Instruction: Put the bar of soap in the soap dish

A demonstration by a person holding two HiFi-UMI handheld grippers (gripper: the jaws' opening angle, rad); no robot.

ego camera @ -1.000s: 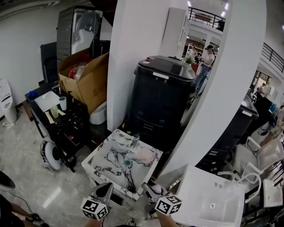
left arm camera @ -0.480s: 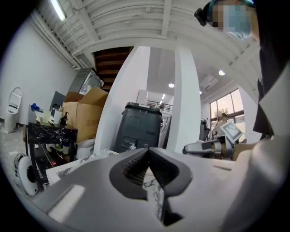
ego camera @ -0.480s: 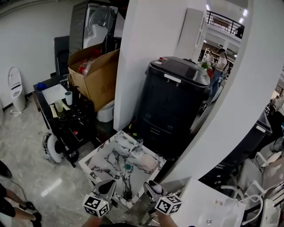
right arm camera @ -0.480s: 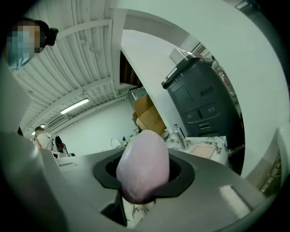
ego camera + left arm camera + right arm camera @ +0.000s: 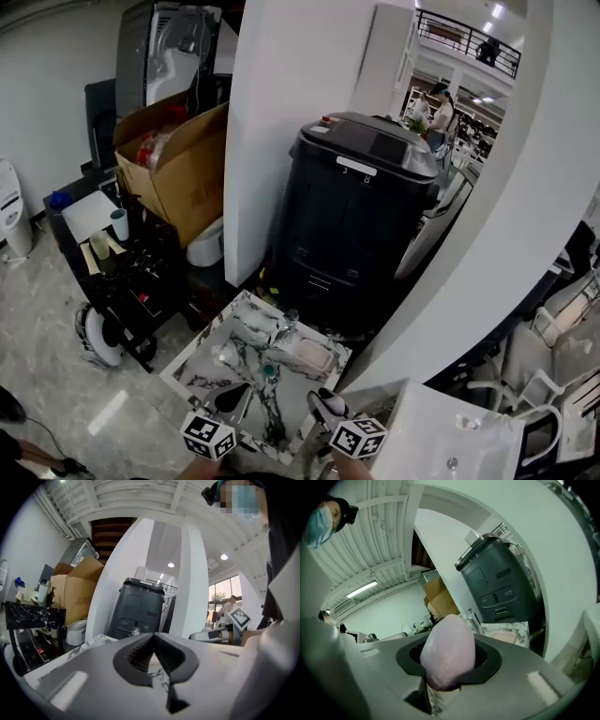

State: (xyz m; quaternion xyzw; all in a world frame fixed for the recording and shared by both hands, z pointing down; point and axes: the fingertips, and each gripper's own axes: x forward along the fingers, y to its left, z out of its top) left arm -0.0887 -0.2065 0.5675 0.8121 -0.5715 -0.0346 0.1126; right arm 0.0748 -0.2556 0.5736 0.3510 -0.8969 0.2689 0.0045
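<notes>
A pale pink bar of soap (image 5: 448, 641) is clamped between the jaws of my right gripper (image 5: 450, 667). In the head view that gripper (image 5: 327, 405) hangs at the near right edge of a marble-patterned basin (image 5: 211, 361). A pinkish soap dish (image 5: 305, 354) lies on the basin's right side, just beyond the soap; the right gripper view shows the same soap dish (image 5: 504, 636) ahead. My left gripper (image 5: 232, 397) reaches over the basin's near edge. Its jaws (image 5: 152, 641) meet with nothing between them.
A small tap (image 5: 286, 323) stands at the basin's back and a green drain plug (image 5: 269, 370) in its middle. Behind are a tall black bin (image 5: 361, 216), a white pillar (image 5: 281, 112), a cardboard box (image 5: 173, 159) and a black cart (image 5: 131, 272). A white sink (image 5: 459, 441) is at lower right.
Both grippers have moved forward toward the marble basin, and their tips now reach its near edge. The soap stays gripped in the right one.
</notes>
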